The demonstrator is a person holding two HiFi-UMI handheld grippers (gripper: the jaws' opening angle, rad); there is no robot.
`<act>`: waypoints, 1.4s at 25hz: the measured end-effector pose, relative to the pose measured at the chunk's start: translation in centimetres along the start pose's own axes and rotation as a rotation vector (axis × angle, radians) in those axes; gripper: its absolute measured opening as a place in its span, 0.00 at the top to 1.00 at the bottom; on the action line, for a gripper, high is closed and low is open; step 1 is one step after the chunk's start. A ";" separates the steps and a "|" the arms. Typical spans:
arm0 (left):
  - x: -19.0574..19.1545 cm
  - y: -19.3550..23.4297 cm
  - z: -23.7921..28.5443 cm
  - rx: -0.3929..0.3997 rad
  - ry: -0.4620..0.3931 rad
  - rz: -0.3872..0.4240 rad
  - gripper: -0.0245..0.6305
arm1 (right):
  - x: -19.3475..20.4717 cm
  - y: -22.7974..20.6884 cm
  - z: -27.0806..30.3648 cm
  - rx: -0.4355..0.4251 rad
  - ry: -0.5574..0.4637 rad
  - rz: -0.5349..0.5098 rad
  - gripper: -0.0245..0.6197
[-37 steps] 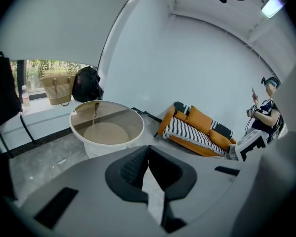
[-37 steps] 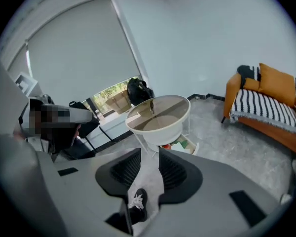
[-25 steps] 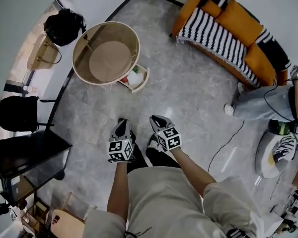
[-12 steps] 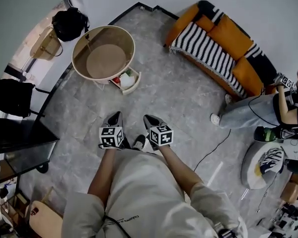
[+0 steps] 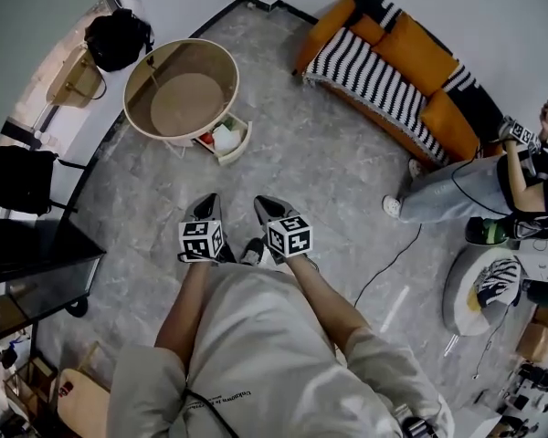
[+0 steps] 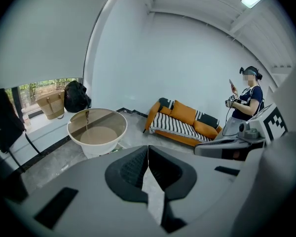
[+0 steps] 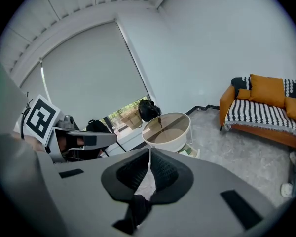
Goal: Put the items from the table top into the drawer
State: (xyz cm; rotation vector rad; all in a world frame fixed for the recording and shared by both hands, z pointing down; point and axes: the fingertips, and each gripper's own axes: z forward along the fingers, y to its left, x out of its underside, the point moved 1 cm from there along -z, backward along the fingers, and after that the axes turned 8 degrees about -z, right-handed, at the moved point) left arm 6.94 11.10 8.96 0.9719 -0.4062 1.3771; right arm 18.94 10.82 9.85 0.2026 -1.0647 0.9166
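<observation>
Head view: left hand-held gripper (image 5: 206,206) and right hand-held gripper (image 5: 267,210) are side by side at the person's waist, well apart from the round cream table with a brown glass tabletop (image 5: 162,62). Its open cream drawer (image 5: 241,143) holds red, white and green items (image 5: 220,138). The shirt-hem print is too small to read.

Left gripper view: jaws clenched, nothing between them. Only here does a second person (image 6: 246,100) stand upright beside the orange sofa with a black-and-white striped throw (image 6: 185,115).

Right gripper view: jaws clenched, nothing held. The drawer shows under the table.
</observation>
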 end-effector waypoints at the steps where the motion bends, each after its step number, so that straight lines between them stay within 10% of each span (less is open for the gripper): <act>1: -0.1 0.1 -0.1 -0.002 0.000 0.006 0.93 | -0.1 0.0 0.2 -0.001 -0.002 0.006 0.90; 35: 1.3 -2.1 0.6 0.010 0.036 0.078 0.93 | 1.4 -1.1 -0.6 0.065 -0.012 0.092 0.91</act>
